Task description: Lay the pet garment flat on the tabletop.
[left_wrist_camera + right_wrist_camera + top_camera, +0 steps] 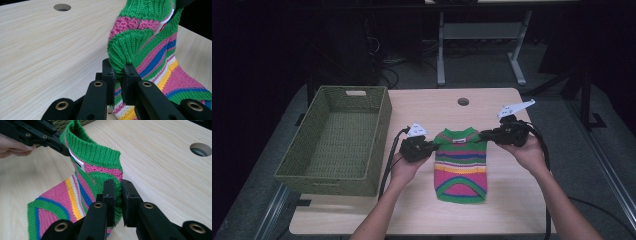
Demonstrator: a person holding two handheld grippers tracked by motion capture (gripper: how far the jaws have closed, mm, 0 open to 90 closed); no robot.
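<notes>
- Woven basket [337,142] sits at the desk's [422,205] left, nothing in it.
- Left hand-held gripper [430,145] clamps one shoulder of the striped sweater [461,165].
- Right hand-held gripper [484,135] pinches the other shoulder, the hem lying on the desk.

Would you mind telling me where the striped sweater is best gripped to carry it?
Grip the striped sweater at its two green-cuffed shoulder corners, coming in level from either side. The ribbed cuffs bunch thick enough to pinch, as the left hand-held gripper and right hand-held gripper do now, so the body hangs spread.
</notes>
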